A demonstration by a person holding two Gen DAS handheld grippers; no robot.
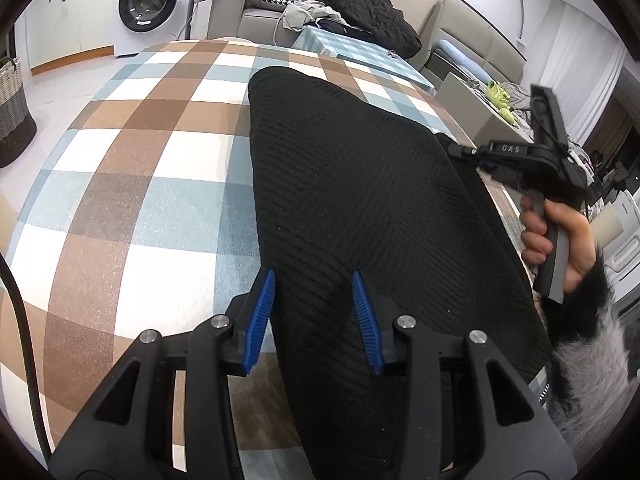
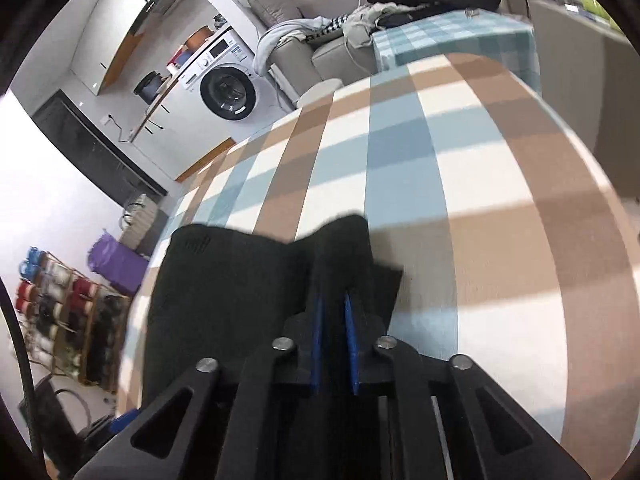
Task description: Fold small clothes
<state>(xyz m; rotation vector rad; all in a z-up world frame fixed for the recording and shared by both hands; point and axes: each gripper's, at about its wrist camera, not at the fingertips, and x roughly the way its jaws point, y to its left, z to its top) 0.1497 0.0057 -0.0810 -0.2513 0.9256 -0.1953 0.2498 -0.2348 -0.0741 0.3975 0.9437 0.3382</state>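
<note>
A black ribbed knit garment lies spread on the brown, blue and white checked tablecloth. My left gripper stands open at the garment's near left edge. Its left blue pad is just off the cloth and its right pad is over it. At the garment's right edge, my right gripper is held by a hand. In the right wrist view, the right gripper is shut, with a raised fold of the black garment pinched between its blue pads. That view is motion-blurred.
A washing machine and a sofa piled with clothes stand beyond the table's far edge. A smaller table with a blue checked cloth is next to the sofa. A basket and a shoe rack sit on the floor to the left.
</note>
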